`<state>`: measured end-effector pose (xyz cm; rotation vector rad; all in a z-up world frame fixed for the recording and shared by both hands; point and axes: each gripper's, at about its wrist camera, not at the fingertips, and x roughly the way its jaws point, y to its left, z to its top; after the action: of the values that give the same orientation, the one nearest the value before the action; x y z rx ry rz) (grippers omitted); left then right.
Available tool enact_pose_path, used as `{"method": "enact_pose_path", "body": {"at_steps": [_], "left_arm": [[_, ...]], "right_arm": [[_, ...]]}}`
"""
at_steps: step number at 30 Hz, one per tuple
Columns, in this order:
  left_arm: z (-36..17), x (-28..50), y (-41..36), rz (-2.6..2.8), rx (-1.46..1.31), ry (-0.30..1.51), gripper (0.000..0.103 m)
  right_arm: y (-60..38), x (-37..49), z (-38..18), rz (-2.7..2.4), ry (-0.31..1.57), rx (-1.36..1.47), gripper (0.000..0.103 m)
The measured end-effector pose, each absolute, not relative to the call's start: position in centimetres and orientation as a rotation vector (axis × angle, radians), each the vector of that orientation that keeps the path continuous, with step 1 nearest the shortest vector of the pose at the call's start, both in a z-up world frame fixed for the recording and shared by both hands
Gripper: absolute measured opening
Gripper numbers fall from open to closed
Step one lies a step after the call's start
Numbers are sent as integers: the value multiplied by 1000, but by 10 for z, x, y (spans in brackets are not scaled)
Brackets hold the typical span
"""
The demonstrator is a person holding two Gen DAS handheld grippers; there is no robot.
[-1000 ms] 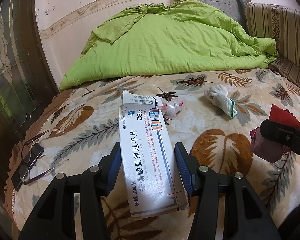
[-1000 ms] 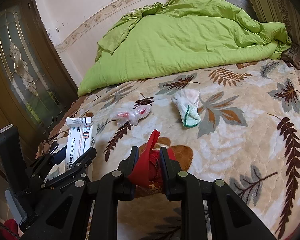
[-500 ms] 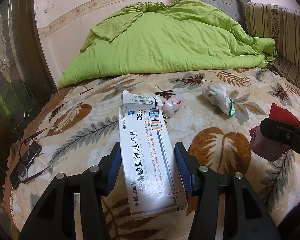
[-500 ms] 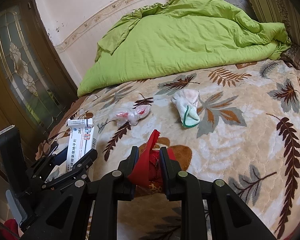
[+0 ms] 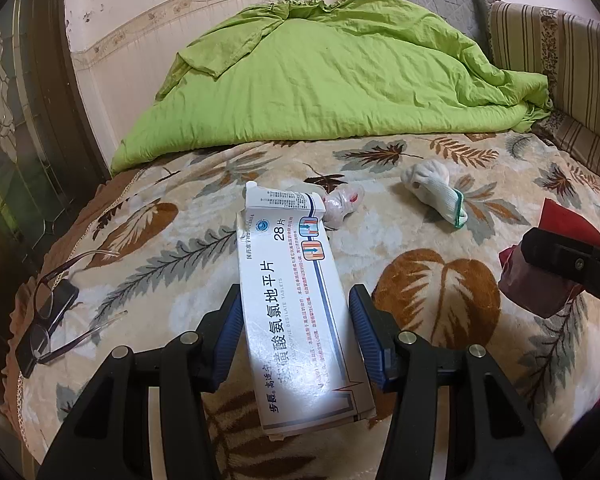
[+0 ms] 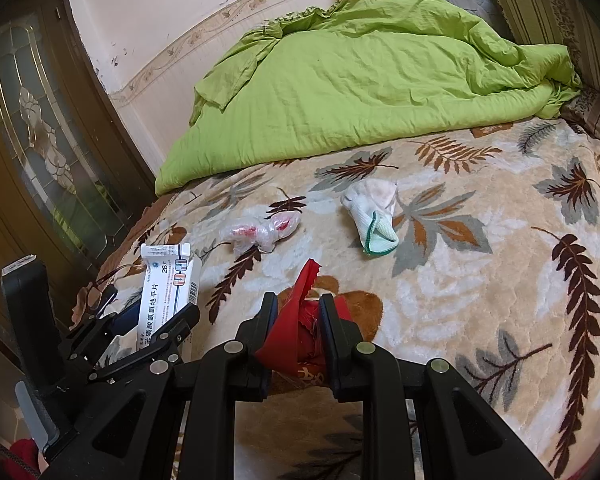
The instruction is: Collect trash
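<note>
My left gripper (image 5: 294,332) has its blue-padded jaws pinching a white medicine box (image 5: 296,312) from both long sides, about midway along its length. The box runs lengthwise away from me, straight out past the fingertips, its far end flap (image 5: 282,202) popped open and folded up. Its top face carries a blue stripe, Chinese lettering and "28" (the near end looks scuffed and slightly crushed).

My right gripper (image 6: 298,320) is clamped on a crumpled red wrapper (image 6: 300,334), squeezed narrow between the pads, with one torn corner sticking up above the fingertips.

Both loads hang just above the leaf-patterned blanket (image 6: 480,280). Farther out on it lie a crumpled clear plastic bag (image 6: 260,234) with red bits inside, and to its right a balled white glove (image 6: 370,212) with a green cuff. A pair of glasses (image 5: 48,312) rests near the blanket's left edge, and a green duvet (image 5: 332,80) is heaped behind.
</note>
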<state>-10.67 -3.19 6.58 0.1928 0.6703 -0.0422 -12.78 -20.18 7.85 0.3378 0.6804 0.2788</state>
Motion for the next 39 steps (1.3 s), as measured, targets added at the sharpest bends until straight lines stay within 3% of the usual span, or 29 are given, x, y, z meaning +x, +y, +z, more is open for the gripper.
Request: {"method": "enact_pose_path", "body": {"at_steps": [11, 21, 30, 39], "left_arm": [[65, -111, -34, -84, 181, 674, 52], [86, -149, -72, -258, 217, 644, 52], [125, -205, -195, -754, 240, 706, 52], [112, -251, -331, -1079, 265, 862, 52]], "right_arm": [[-212, -139, 83, 270, 673, 394, 23], [-282, -211, 111, 185, 607, 462, 23], [-439, -334, 119, -179, 556, 598, 24], [-519, -412, 104, -385, 528, 688, 24]]}}
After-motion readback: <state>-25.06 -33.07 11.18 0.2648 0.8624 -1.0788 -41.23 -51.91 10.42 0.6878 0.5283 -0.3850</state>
